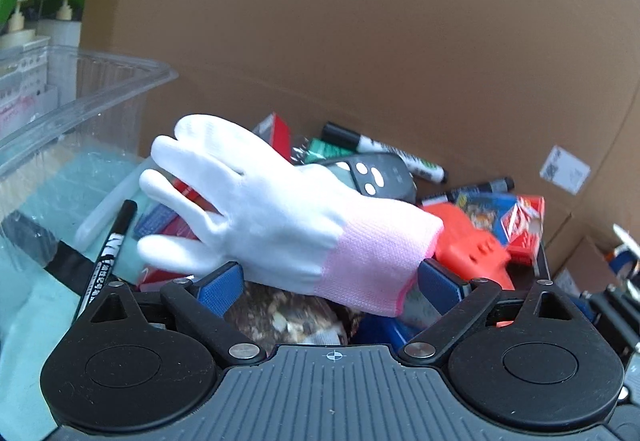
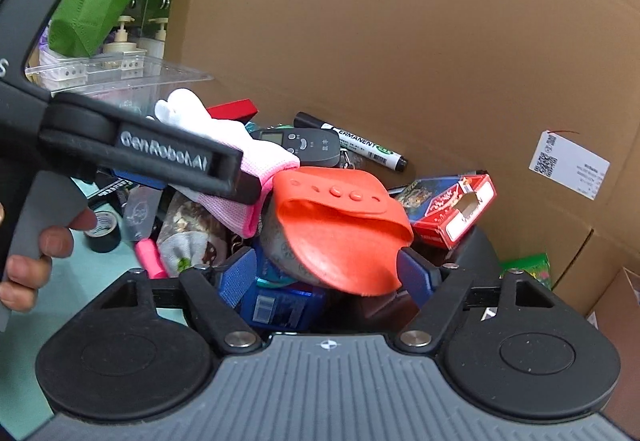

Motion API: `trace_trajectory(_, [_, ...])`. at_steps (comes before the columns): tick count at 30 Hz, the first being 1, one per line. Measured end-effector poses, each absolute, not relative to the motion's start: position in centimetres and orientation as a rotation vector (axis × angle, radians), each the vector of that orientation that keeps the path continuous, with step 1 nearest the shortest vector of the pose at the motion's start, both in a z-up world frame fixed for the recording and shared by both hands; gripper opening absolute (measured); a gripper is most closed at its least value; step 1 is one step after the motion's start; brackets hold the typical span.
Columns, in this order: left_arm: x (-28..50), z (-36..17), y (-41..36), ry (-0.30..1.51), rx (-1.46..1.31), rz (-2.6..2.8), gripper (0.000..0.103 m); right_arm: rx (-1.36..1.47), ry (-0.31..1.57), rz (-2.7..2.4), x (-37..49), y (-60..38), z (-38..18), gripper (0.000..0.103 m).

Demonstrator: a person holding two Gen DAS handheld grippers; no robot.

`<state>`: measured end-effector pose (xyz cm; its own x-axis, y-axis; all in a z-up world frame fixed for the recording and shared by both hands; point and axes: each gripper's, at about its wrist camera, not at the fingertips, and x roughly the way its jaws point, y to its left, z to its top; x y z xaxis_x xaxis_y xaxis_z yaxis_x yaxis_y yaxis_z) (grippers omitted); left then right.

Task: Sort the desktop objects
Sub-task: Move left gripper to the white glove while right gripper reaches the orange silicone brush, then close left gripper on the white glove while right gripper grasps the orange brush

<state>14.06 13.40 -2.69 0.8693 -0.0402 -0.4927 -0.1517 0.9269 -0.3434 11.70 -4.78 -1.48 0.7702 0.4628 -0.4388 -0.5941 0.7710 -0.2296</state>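
A white glove with a pink cuff (image 1: 272, 213) lies across the pile, its cuff between the wide-apart blue pads of my left gripper (image 1: 332, 281), which is open. In the right wrist view the left gripper's finger (image 2: 172, 161) crosses over the glove's pink cuff (image 2: 256, 177). An orange rubber case (image 2: 340, 229) sits on a grey object between the open pads of my right gripper (image 2: 324, 273); whether the pads touch it I cannot tell. The orange case also shows in the left wrist view (image 1: 468, 245).
The pile holds black markers (image 1: 384, 153), a grey remote (image 2: 308, 149), a red card box (image 2: 452, 213), a blue box (image 2: 280, 305), a snack bag (image 2: 188, 225) and a tape roll (image 2: 104, 233). A clear plastic bin (image 1: 80, 97) stands left. A cardboard wall (image 1: 360, 21) closes the back.
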Motion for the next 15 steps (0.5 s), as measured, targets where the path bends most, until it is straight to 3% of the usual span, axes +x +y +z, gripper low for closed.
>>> trace_trajectory(8, [15.1,-2.2,15.3,0.509,-0.558,0.113,0.103,-0.367,0.369,0.588,12.4,-4.1,-1.7,0.079])
trace_trajectory(10, [16.0,-2.4,15.7,0.533,-0.586,0.128,0.1,-0.366,0.367,0.578,12.5,-4.1,-1.7,0.072])
trace_trajectory(12, [16.6,-2.8,15.9,0.564,-0.599,0.137,0.075,-0.379,0.357,0.552,12.8,-3.9,-1.7,0.06])
trace_trajectory(13, [16.7,-2.9,15.9,0.573,-0.598,0.151,0.071,-0.384,0.359,0.551,12.8,-4.0,-1.7,0.057])
trace_trajectory(15, [16.4,-2.9,15.8,0.565,-0.576,0.186,0.044,-0.38,0.351,0.558,12.4,-4.2,-1.4,0.05])
